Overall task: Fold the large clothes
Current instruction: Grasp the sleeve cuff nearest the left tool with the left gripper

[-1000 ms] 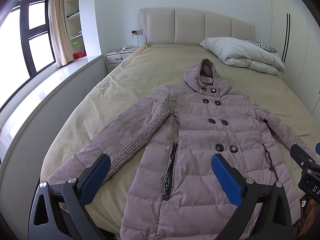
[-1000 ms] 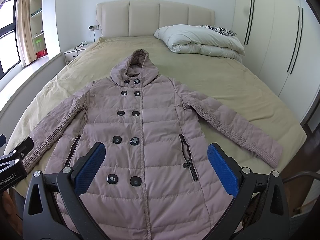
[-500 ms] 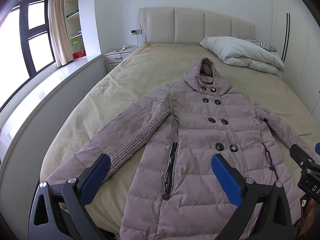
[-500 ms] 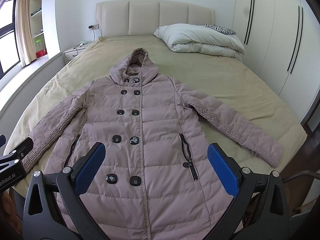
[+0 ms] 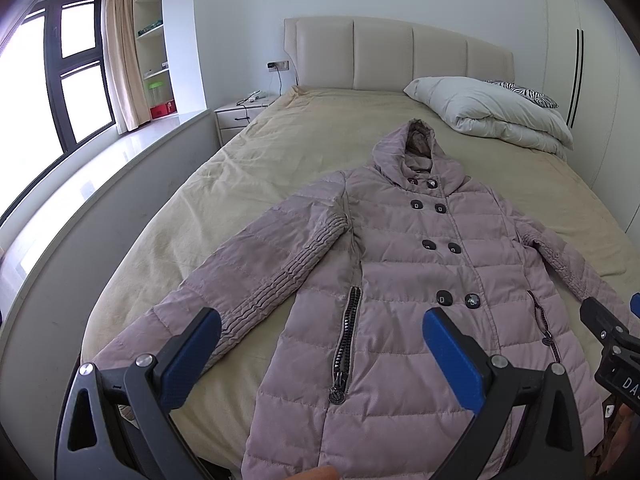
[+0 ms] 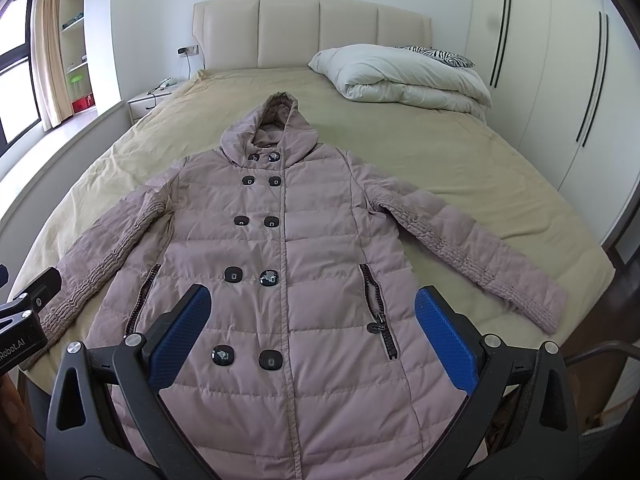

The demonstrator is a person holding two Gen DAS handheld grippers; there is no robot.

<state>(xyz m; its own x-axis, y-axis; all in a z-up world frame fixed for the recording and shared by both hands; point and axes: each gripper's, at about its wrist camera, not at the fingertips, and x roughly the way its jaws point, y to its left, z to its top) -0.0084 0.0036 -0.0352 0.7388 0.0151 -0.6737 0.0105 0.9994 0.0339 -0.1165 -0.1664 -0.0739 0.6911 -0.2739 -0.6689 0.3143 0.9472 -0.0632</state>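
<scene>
Coat lies flat, buttoned, on the bed, hood toward twelve o'clock; our left gripper and right gripper hover above, jaws apart.

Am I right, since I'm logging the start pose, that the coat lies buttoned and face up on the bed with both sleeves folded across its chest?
Not quite. The coat does lie buttoned and face up on the bed, but both sleeves are spread out to the sides, not folded across the chest. The right wrist view shows this clearly.
</scene>
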